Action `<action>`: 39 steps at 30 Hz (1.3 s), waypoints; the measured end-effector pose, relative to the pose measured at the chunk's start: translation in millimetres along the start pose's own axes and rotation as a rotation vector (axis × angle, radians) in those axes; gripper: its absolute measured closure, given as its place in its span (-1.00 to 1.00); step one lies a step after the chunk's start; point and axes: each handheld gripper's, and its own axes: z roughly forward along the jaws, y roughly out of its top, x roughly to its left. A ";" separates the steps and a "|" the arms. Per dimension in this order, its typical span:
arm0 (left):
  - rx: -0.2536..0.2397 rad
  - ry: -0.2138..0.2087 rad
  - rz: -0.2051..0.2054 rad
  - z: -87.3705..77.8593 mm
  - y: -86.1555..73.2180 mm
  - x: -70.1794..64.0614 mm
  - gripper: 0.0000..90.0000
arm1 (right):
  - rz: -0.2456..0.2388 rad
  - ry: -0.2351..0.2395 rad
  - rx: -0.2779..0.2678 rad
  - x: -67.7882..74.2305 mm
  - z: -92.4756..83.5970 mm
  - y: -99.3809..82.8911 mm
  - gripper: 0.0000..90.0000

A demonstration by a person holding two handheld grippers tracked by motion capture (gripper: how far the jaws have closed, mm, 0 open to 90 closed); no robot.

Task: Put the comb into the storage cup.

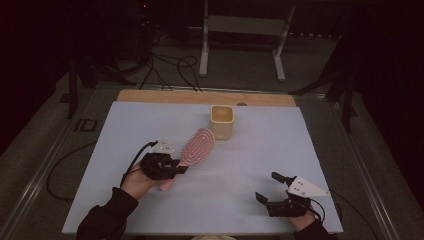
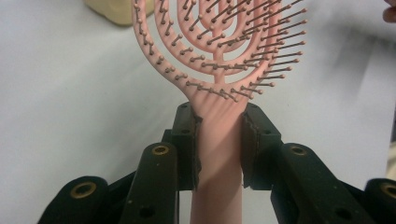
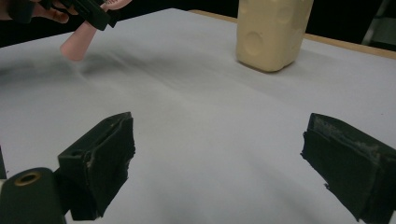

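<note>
The left tool [image 2: 219,140] clamps the pink hairbrush [image 1: 196,145] by its handle near the surface's [image 1: 250,165] middle, its head beside the cream cup [image 1: 222,121] toward the far edge. The right tool [image 1: 274,187] gapes wide, holding nothing, at the near edge.

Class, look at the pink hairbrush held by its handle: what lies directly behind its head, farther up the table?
Just behind the hairbrush head stands a cream cup on the white sheet. The left gripper clamps the handle. What the cup holds cannot be seen.

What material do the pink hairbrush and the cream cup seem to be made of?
Pink hairbrush: probably moulded plastic, matte; one-piece openwork head with ball-tipped bristles. Cream cup: likely plastic or silicone, smooth with a soft sheen and round dimples; cannot tell which.
</note>
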 end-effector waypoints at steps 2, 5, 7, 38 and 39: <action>-0.019 0.011 0.001 0.2 0.0 -0.9 0.59 | 0.003 -0.001 -0.001 -0.4 0.0 -0.1 -0.81; -0.056 0.009 -0.007 0.2 -1.3 -1.7 0.59 | 0.000 -0.003 0.000 -0.1 -0.2 0.1 -0.81; -0.072 0.012 -0.003 0.1 -2.8 -2.9 0.59 | 0.003 -0.003 -0.002 -0.3 -0.4 0.1 -0.81; -0.288 0.095 0.019 -10.8 -35.0 -19.9 0.58 | -0.002 -0.028 -0.010 3.3 -1.9 6.7 -0.81; -0.281 0.092 0.016 -10.4 -34.2 -19.7 0.58 | 0.000 -0.035 -0.012 4.3 -2.4 8.2 -0.81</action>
